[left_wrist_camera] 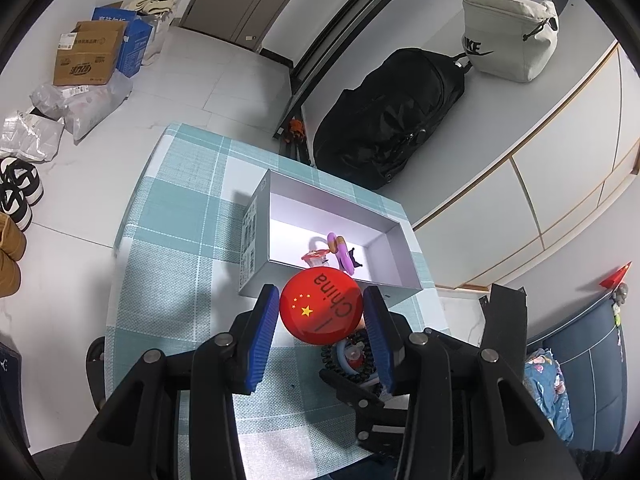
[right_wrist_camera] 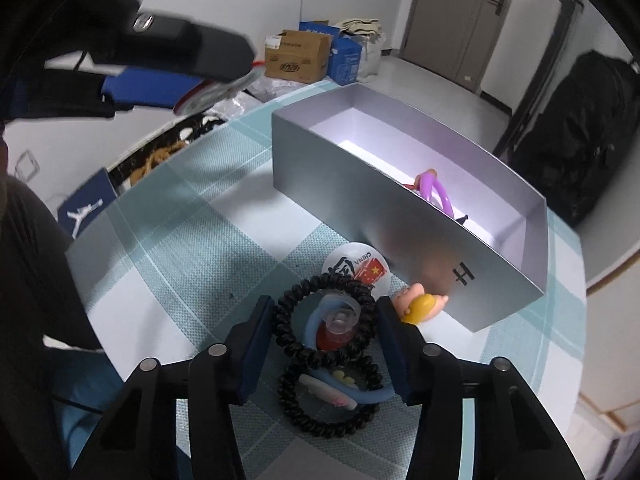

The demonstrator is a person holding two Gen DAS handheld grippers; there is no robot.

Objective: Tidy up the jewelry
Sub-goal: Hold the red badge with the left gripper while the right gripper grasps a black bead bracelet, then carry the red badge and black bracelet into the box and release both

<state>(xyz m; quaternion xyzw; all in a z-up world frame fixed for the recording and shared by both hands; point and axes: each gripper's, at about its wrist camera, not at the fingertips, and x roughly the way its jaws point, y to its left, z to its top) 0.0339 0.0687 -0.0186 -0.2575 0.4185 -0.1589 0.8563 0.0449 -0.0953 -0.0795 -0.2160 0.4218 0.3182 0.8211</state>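
Red round badge, glossy, yellow stars and "China" lettering, clamped edge-on between left gripper pads, held just short of the grey box. Best carried level over the near wall before release. Right gripper, jaws apart, hovered around black coiled hair ties on the checked cloth.

Round red China-flag badge: covers the near wall of the open grey cardboard box and part of the black spiral hair ties below it.
Purple hair clip: lower half hidden behind the box wall.
Left tool: blurred in the right wrist view.
Checked desk: near edge hidden by the tool.
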